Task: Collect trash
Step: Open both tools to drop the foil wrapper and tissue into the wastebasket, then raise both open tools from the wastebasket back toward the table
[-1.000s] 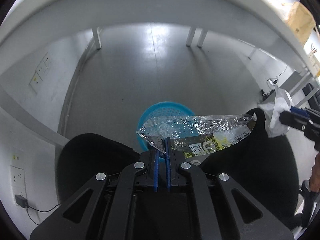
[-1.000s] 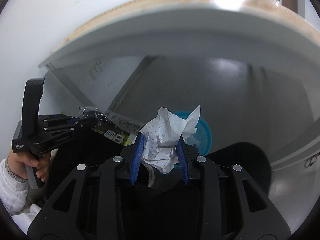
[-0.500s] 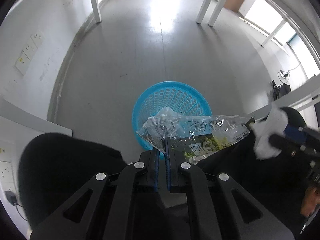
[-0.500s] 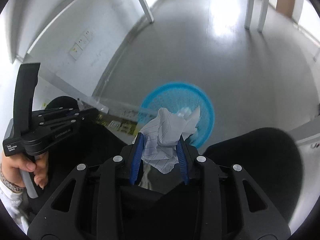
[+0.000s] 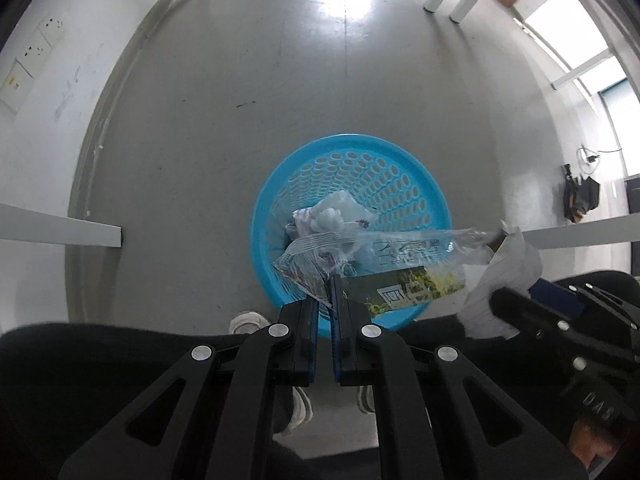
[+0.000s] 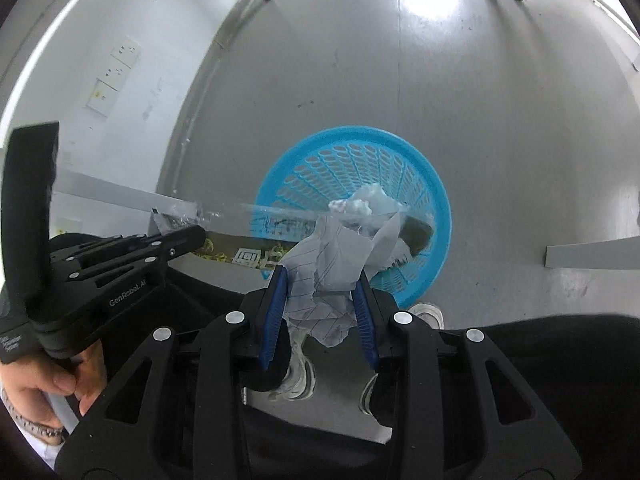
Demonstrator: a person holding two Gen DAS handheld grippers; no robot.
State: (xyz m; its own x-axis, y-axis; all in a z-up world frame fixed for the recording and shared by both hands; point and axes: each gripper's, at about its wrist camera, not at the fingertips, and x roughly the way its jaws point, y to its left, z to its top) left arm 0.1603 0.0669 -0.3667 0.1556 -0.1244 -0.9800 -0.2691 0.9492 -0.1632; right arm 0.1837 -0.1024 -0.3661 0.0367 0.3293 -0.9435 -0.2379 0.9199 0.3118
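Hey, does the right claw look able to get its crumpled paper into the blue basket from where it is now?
Probably yes. The right claw holds the crumpled lined paper above the open blue perforated plastic basket, pointing down. Only the clear plastic wrapper in the left claw stretches across the near rim.

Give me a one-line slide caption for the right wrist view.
Right gripper holds crumpled lined paper above a blue basket on the floor, beside the left gripper with a plastic wrapper.
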